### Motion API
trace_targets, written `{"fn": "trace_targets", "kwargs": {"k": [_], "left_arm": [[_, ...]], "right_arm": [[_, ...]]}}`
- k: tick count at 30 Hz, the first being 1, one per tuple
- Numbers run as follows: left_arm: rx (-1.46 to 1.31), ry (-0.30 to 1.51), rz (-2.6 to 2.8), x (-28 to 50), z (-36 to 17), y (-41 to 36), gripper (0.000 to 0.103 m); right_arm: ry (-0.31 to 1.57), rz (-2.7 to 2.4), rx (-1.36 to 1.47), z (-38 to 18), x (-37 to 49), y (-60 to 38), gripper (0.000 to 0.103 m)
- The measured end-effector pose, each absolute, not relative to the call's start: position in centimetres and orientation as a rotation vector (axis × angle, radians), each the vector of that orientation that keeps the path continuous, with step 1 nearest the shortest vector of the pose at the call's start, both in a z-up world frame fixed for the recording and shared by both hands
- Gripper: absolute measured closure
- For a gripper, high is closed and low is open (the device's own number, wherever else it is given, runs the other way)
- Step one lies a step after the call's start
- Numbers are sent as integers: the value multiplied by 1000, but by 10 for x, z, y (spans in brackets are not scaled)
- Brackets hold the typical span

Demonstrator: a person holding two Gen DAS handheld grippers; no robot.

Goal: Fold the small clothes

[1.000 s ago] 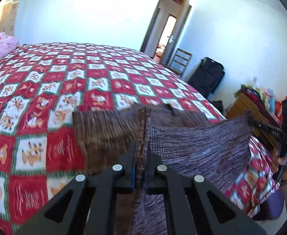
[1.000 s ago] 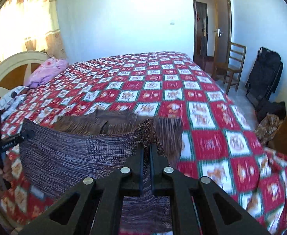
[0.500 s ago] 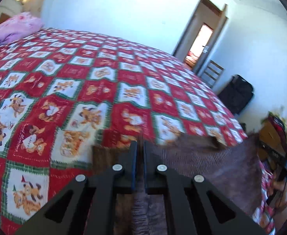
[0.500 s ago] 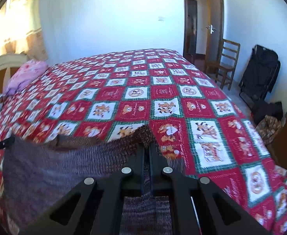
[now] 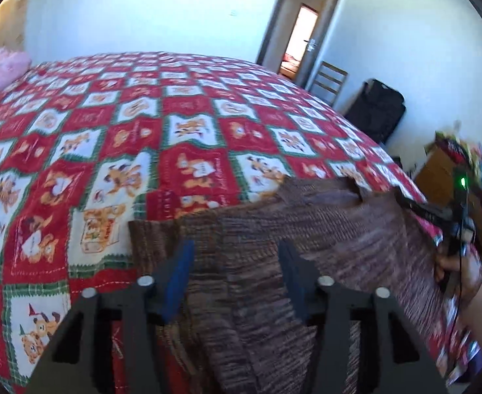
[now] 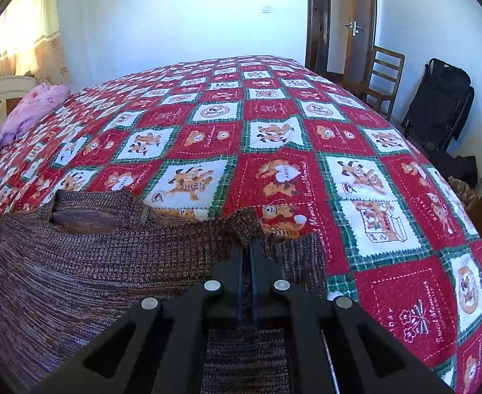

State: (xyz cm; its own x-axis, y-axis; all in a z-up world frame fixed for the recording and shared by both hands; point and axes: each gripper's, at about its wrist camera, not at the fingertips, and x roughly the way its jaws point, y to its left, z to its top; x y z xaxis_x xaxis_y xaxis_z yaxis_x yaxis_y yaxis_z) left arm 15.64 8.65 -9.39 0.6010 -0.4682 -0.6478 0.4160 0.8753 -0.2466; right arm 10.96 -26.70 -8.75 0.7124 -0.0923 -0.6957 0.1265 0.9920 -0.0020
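In the left wrist view, the left tongs (image 5: 234,269) stand with their blue-padded fingers (image 5: 179,271) apart and opening, and the brown knitted sweater (image 5: 306,229) lies under and between them with neither pad pressing on it, so the cloth there looks released. The sweater spreads ahead of and to the right of these tongs, over the near edge of the bed (image 5: 175,124) with its red patchwork cover, its neck opening at the far side. Its long axis runs across the view, from the left tongs toward the right tongs (image 5: 405,202), which show at the garment's far right corner with a hand (image 5: 461,272) behind them. In the right wrist view, the right tongs (image 6: 247,246) are together and clamped on a raised corner of the sweater (image 6: 109,249), which peaks at their tips. From here the body of the garment lies to the left of and below the tongs, while a strip of it lies flat just to their right; the neck hole sits well off to the left. The bed (image 6: 306,131) stretches bare ahead of the tips. As a judgement, the coming move turns on the right hand: it alone grips the cloth, and the corner must be laid down or carried across along that sideways axis toward the left tongs.
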Motion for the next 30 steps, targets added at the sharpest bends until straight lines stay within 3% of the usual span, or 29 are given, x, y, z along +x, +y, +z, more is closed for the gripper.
{"fn": "trace_targets", "kwargs": {"k": [12,13,15,16,22,27,30], "left_arm": [[-159,858,-417,175,-113,93,45],[-164,854,-424,176,-114,92,47],[-158,852,-444,176,-116,89,71],[-157,859,-450,176,-116,88,88],[-95,799,-476,160,-103,78,92],[-284,773,-464,170,-87,106,92],[-247,755,-397,179,-86,102,92]], "right_arm": [[771,-110,66,-91,109,-268,99],[771,-109,68,-91,110,-269,99],[770,-109,67,-91,110,-269,99],[770,-110,67,-91,110,-269,99],[724,-137,51,-79,99,-264,99],[613,-110,127,-33,83,-266,99],[586,-112,75,-18,95,-261,99]]}}
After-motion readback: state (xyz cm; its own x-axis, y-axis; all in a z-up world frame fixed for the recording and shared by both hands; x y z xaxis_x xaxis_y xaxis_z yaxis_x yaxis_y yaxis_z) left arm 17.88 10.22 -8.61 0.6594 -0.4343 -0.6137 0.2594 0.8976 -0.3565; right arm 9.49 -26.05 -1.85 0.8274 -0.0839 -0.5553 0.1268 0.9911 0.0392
